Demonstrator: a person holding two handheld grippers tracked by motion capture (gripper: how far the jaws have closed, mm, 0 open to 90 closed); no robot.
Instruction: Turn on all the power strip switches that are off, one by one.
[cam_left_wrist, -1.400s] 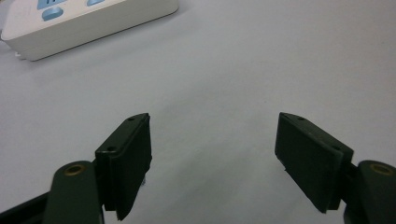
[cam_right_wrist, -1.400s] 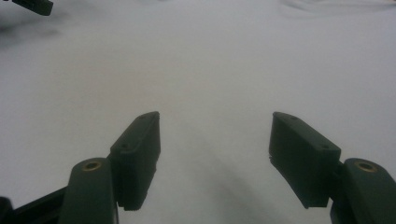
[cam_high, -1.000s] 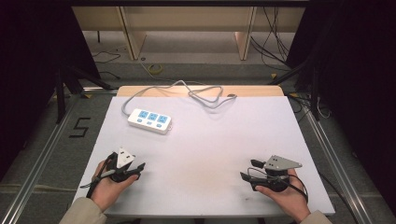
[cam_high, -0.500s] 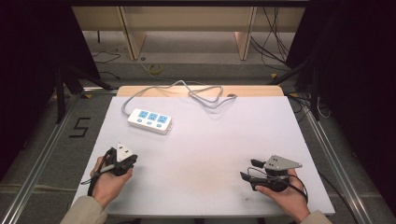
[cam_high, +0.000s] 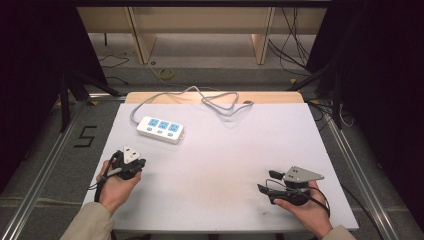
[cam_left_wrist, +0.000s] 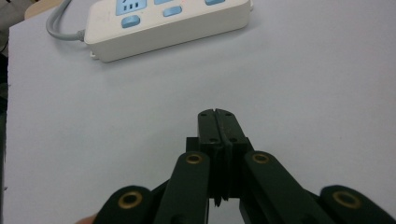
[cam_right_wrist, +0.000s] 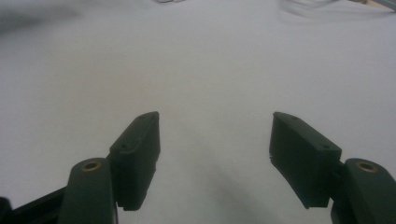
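White power strip (cam_high: 160, 129) lies lengthwise across table (cam_high: 230, 150), cord (cam_high: 200, 97) trailing away.

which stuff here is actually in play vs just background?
In play:
- power strip with its grey cord, on the white table
- left gripper, shut, empty, pointed at the strip
- right gripper, open, empty

Background:
- wooden frame
- floor cables
- floor marking "5"

The power strip (cam_high: 160, 129) is white with blue sockets, its cable (cam_high: 200, 97) grey; the surface (cam_high: 230, 150) is pale lilac-white.
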